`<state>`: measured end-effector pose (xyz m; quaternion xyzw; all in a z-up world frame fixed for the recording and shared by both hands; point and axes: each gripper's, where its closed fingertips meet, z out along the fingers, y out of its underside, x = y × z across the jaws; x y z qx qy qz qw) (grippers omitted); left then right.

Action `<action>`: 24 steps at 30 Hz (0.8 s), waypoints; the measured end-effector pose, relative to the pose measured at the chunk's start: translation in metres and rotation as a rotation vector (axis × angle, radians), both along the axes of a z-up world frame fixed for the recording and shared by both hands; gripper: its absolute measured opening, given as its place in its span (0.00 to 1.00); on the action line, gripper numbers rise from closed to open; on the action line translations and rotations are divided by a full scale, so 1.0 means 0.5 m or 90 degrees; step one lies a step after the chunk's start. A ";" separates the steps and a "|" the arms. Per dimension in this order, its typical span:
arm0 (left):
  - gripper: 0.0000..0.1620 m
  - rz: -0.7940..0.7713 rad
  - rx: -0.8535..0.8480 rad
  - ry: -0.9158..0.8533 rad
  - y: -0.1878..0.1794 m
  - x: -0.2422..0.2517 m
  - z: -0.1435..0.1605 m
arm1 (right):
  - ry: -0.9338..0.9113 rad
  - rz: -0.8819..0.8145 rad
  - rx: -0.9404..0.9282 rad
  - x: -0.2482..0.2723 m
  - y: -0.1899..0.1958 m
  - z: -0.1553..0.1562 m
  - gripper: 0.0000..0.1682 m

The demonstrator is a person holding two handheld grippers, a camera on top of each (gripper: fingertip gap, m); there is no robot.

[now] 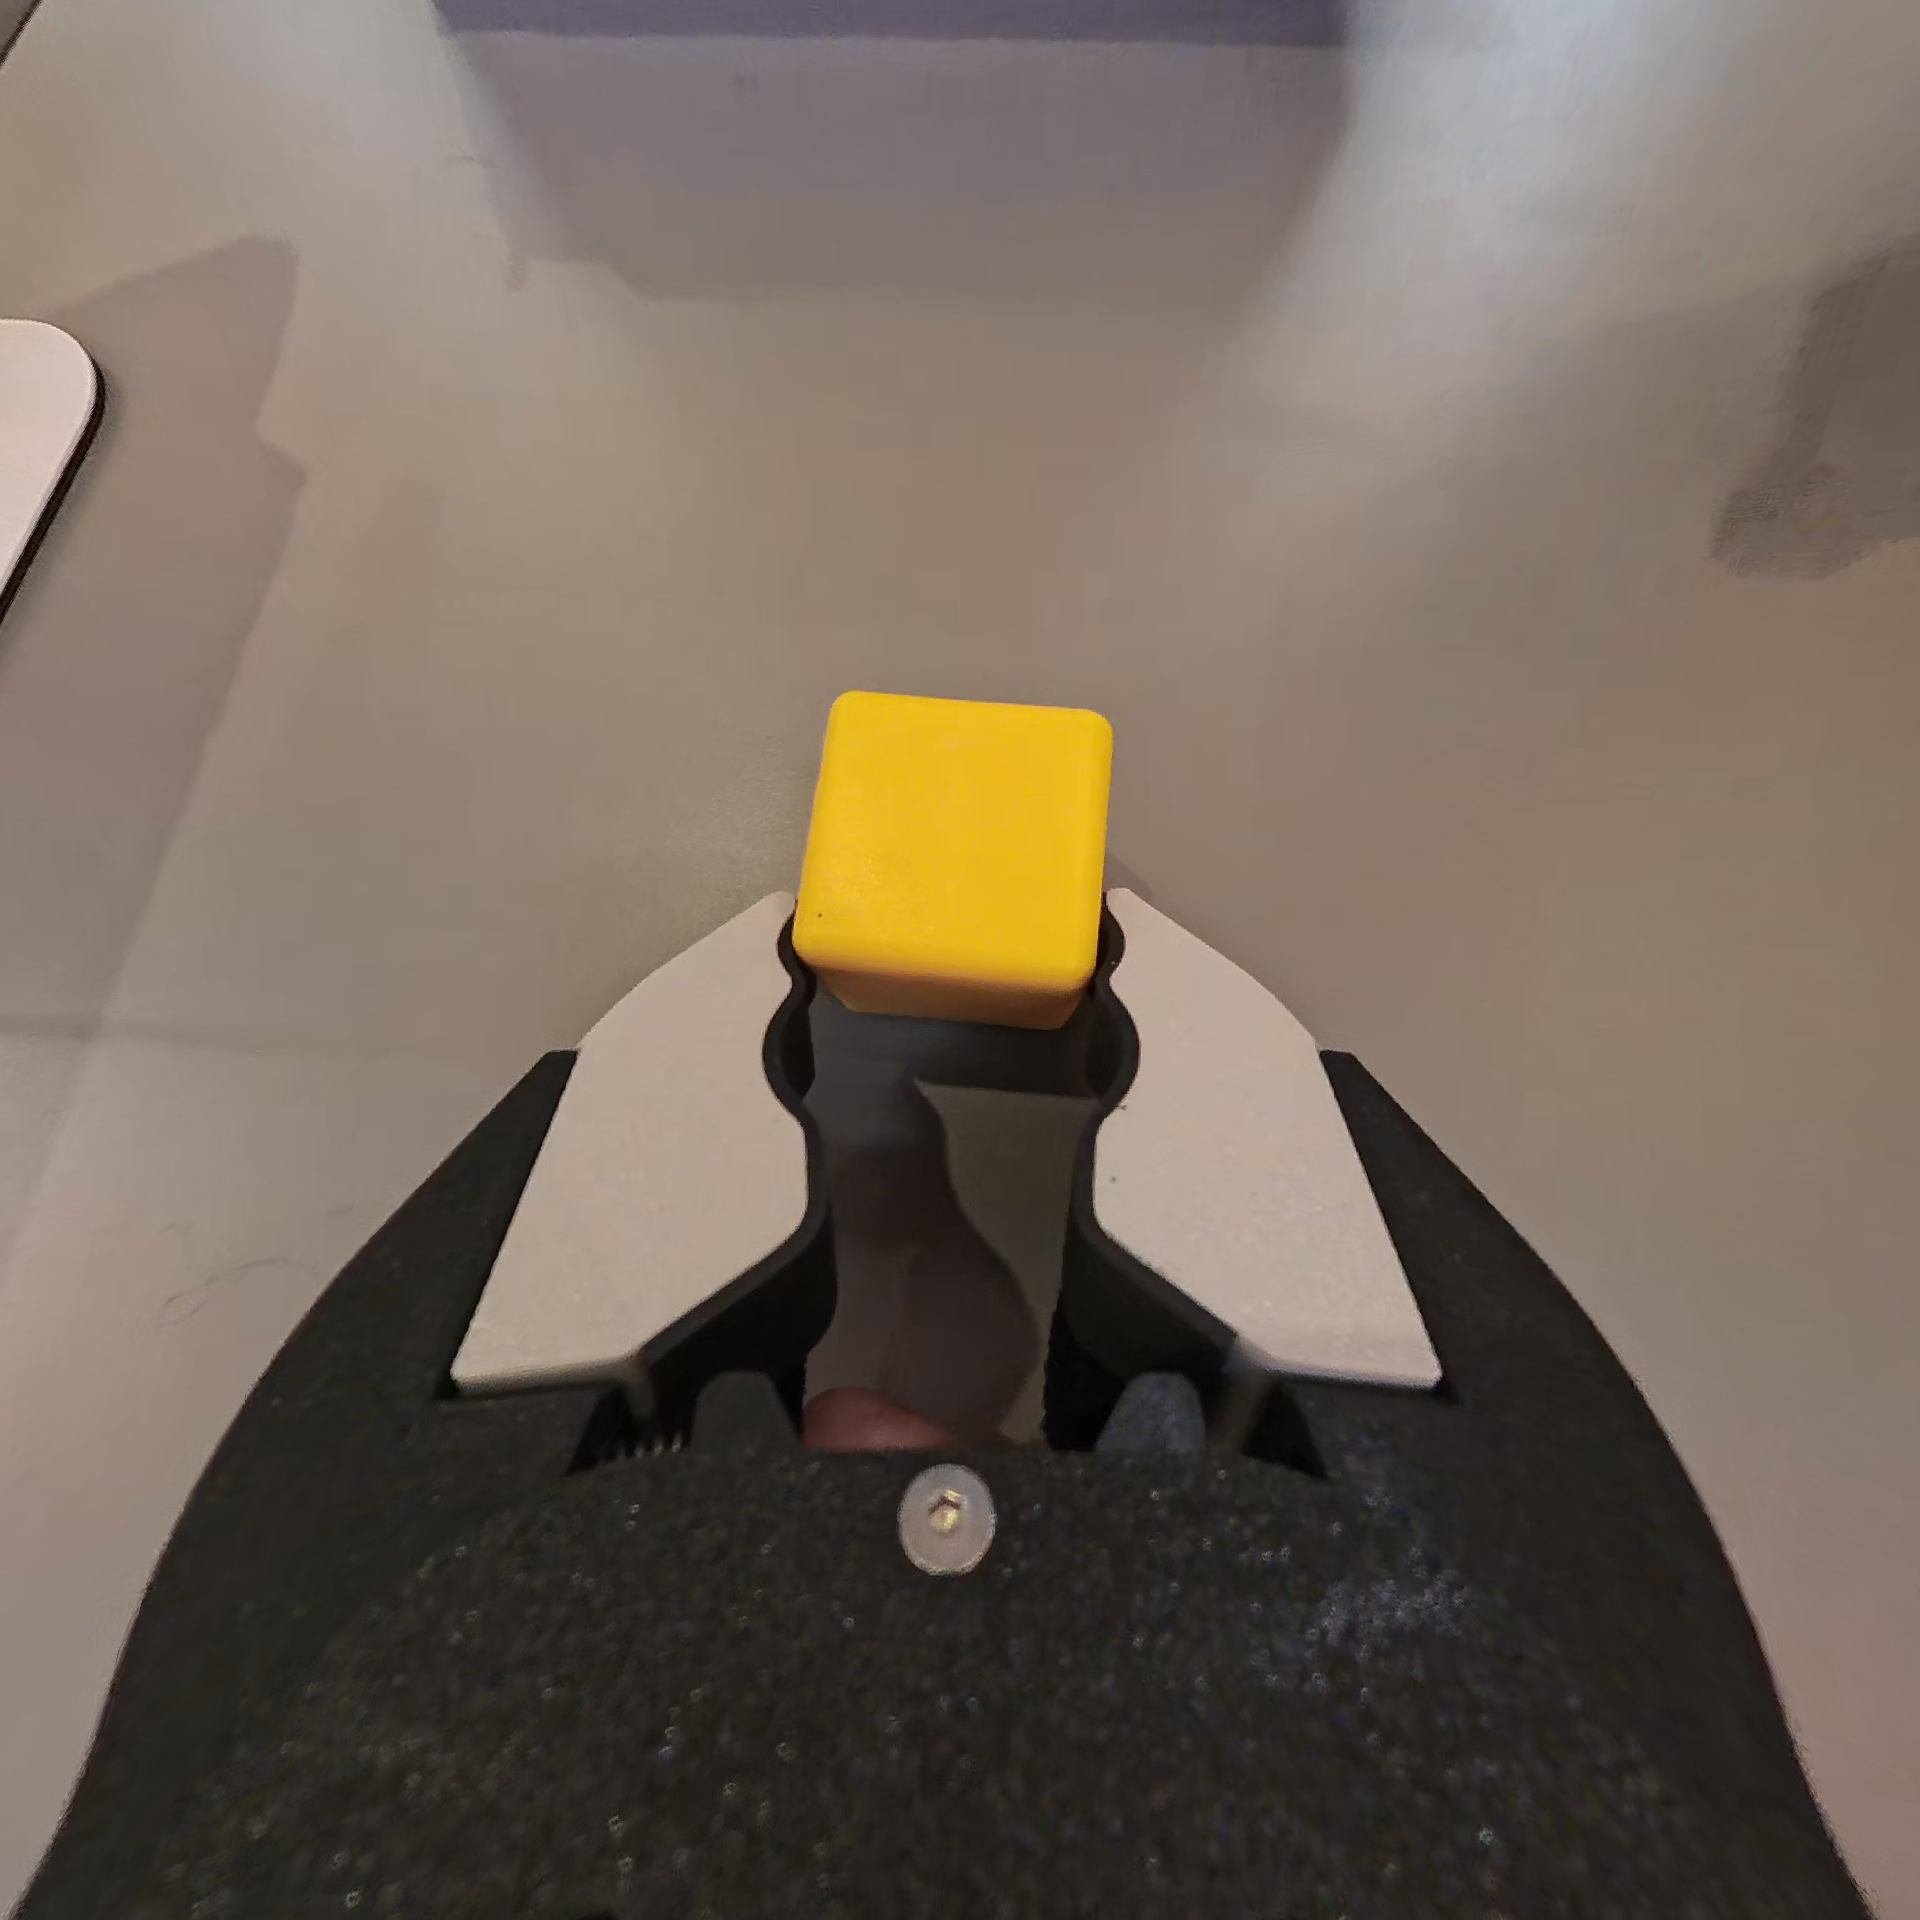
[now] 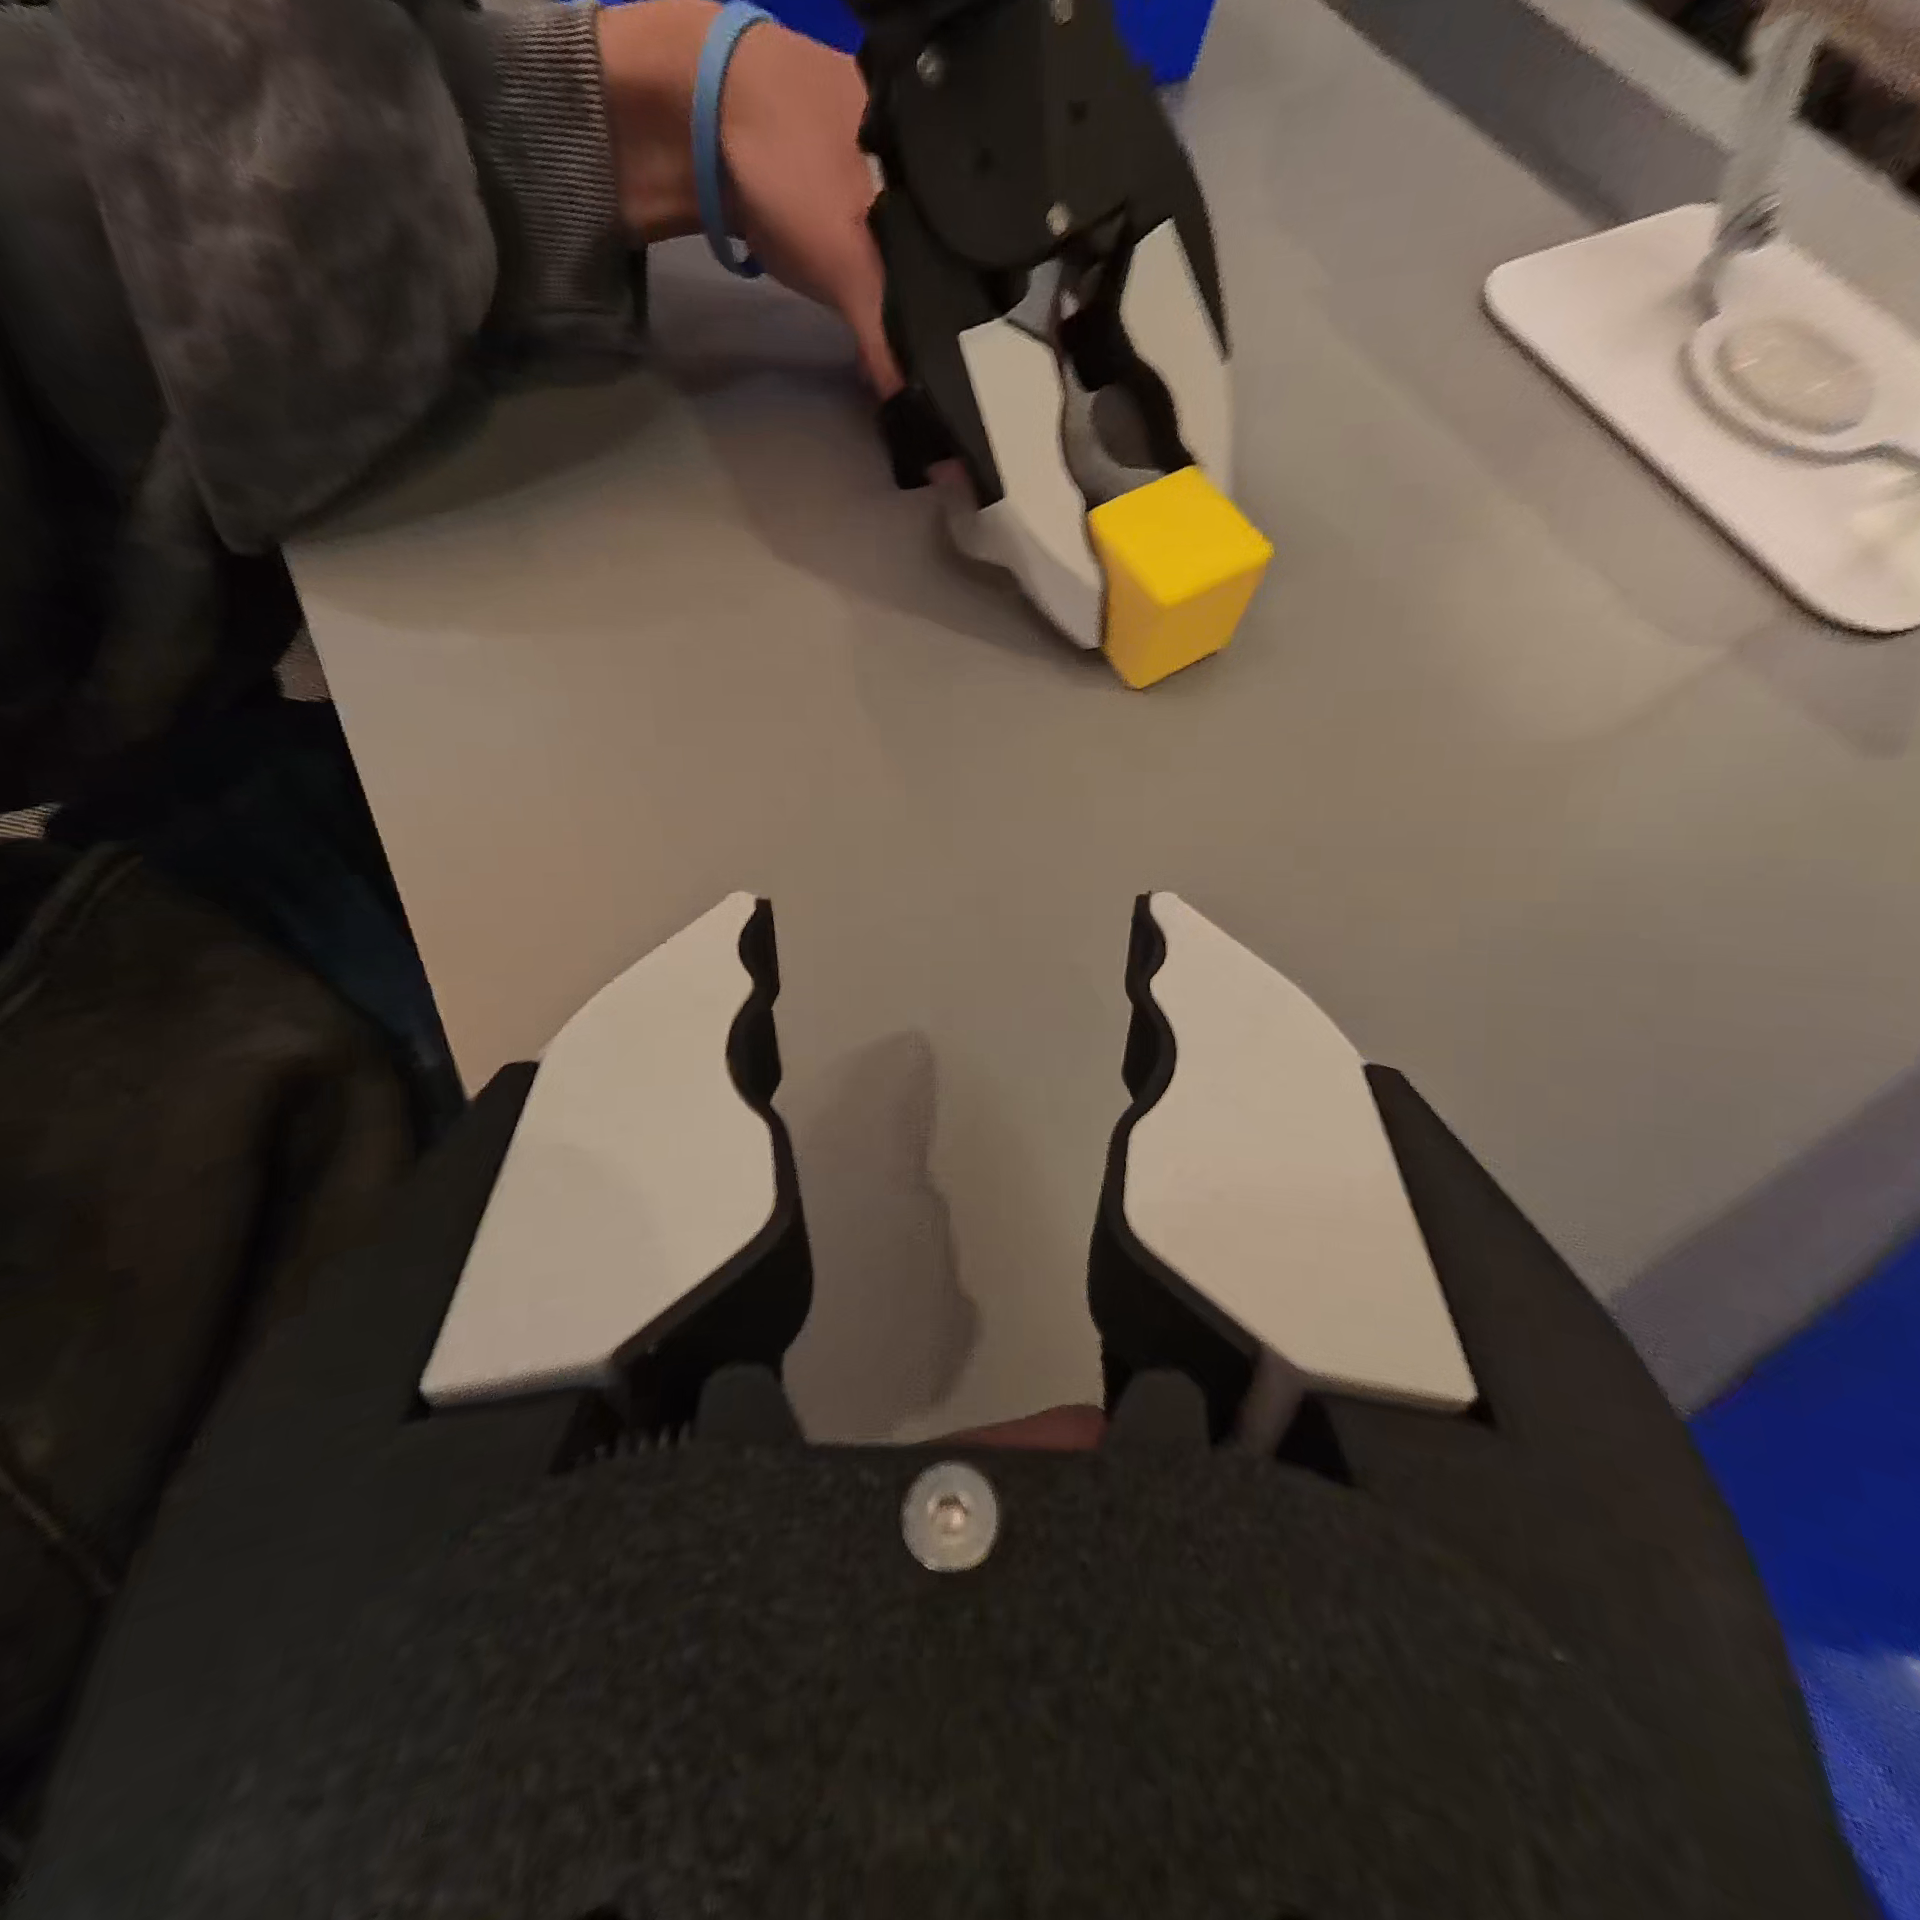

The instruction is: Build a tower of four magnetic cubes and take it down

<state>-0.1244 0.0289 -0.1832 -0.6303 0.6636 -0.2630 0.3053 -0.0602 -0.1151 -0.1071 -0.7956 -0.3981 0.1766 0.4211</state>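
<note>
Grey table (image 2: 1351, 883), left gripper (image 1: 951, 925) clamps yellow cube (image 1: 951, 852)

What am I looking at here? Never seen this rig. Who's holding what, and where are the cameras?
No robot: a person holds handheld tongs in each hand, each with a camera looking forward along its two fingers. The left wrist view shows the left tongs shut on a yellow cube. The right wrist view shows the right tongs open and empty above the grey table. Farther off in that same view you see the left tongs from outside, gripping the same cube low at the table. A white base plate lies on the table's far right.
</note>
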 end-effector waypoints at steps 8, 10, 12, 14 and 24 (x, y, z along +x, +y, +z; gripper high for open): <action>0.45 0.074 0.000 -0.100 0.009 -0.029 0.081 | -0.029 0.024 -0.001 -0.032 0.040 0.010 0.38; 0.43 0.161 0.007 -0.172 0.014 -0.061 0.146 | -0.072 0.034 0.010 -0.026 0.062 0.028 0.38; 0.39 0.271 0.004 -0.270 0.014 -0.097 0.217 | -0.133 0.062 0.024 -0.024 0.082 0.040 0.38; 0.42 0.410 -0.015 -0.328 0.009 -0.145 0.253 | -0.183 0.096 0.033 -0.033 0.107 0.045 0.38; 0.40 0.655 0.073 -0.287 -0.138 -0.285 0.171 | -0.375 0.246 -0.086 -0.121 0.257 -0.067 0.40</action>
